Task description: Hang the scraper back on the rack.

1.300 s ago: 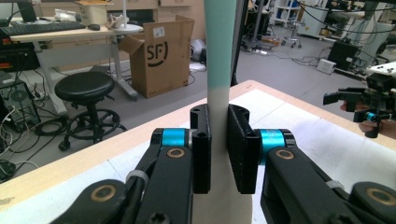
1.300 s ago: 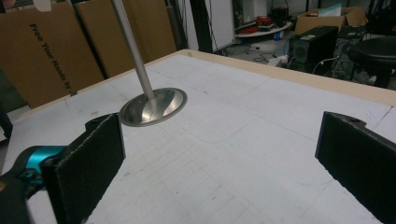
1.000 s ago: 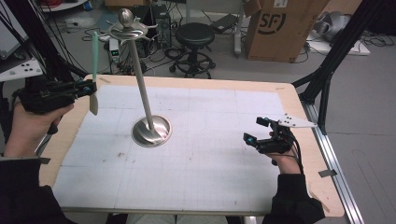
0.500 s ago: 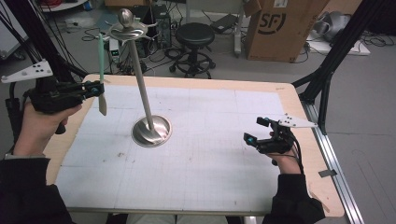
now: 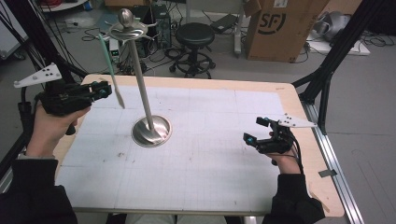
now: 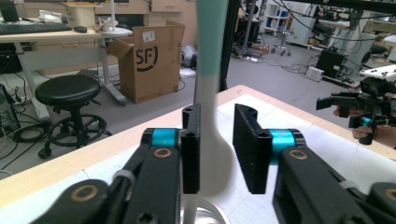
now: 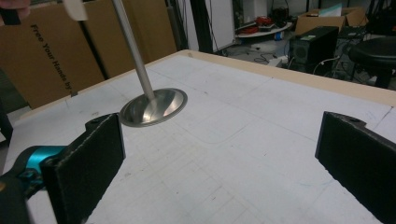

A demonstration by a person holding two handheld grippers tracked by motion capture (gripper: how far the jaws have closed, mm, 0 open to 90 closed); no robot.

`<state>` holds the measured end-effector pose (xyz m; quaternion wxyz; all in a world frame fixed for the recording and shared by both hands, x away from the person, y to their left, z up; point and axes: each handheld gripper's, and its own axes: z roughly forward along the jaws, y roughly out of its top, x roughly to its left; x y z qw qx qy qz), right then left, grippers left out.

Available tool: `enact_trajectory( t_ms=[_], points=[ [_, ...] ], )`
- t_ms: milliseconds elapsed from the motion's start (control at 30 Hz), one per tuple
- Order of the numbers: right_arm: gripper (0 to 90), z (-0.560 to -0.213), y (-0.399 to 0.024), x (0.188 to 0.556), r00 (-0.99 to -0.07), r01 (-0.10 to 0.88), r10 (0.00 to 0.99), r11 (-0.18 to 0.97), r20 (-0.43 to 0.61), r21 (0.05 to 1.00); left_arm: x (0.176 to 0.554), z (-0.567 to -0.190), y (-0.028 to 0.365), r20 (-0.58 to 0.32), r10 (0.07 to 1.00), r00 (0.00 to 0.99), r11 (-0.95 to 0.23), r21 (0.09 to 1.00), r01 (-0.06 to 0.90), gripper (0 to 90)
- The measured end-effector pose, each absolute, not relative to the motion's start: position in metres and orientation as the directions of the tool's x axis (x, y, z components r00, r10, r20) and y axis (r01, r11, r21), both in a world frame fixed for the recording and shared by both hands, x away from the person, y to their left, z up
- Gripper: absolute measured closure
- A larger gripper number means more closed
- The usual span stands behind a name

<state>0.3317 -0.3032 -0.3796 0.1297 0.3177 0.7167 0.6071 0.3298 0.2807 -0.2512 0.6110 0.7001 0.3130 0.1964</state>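
Green-and-white spatula (image 5: 111,70) hangs from the stand's top hook, its white blade between the left gripper (image 6: 217,140) jaws; jaws have just been opening, gap beside the right pad; stand (image 5: 150,130) mid-table; right gripper (image 5: 261,133) spread wide, empty.

Left gripper (image 5: 105,88) sits at nine o'clock over the table (image 5: 261,91) edge, jaws just easing apart around the white end of a green-and-white spoon (image 5: 111,70) that hangs from the metal stand (image 5: 142,93). Right gripper (image 5: 256,130) waits at four o'clock, jaws wide, nothing between them.
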Motion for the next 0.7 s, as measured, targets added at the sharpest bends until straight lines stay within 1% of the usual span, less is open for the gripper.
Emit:
enact_trajectory(
  t_ms=[167, 233, 367, 500, 600, 633, 700],
  points=[
    [0.4, -0.38, -0.303, 0.331, -0.764, 0.295, 0.616, 0.069, 0.192, 0.953, 0.327, -0.257, 0.283, -0.107, 0.673, 0.732, -0.049, 0.981, 0.188, 67.7],
    [0.4, -0.38, -0.302, 0.33, -0.767, 0.293, 0.614, 0.077, 0.186, 0.953, 0.326, -0.26, 0.283, -0.104, 0.669, 0.736, -0.051, 0.981, 0.185, 65.0],
    [0.4, -0.38, -0.302, 0.324, -0.768, 0.297, 0.615, 0.094, 0.179, 0.95, 0.325, -0.269, 0.283, -0.09, 0.658, 0.748, -0.064, 0.983, 0.175, 57.1],
    [0.4, -0.381, -0.307, 0.317, -0.76, 0.302, 0.624, 0.091, 0.182, 0.949, 0.323, -0.278, 0.279, -0.069, 0.642, 0.763, -0.086, 0.983, 0.162, 54.0],
    [0.4, -0.381, -0.311, 0.314, -0.752, 0.303, 0.632, 0.079, 0.187, 0.95, 0.32, -0.285, 0.277, -0.057, 0.633, 0.772, -0.09, 0.985, 0.146, 48.1],
    [0.4, -0.381, -0.312, 0.314, -0.749, 0.302, 0.636, 0.078, 0.186, 0.95, 0.32, -0.287, 0.275, -0.055, 0.631, 0.774, -0.089, 0.986, 0.143, 44.5],
    [0.4, -0.382, -0.313, 0.313, -0.746, 0.308, 0.637, 0.073, 0.193, 0.949, 0.319, -0.293, 0.273, -0.04, 0.633, 0.773, -0.099, 0.986, 0.132, 41.9]
  ],
)
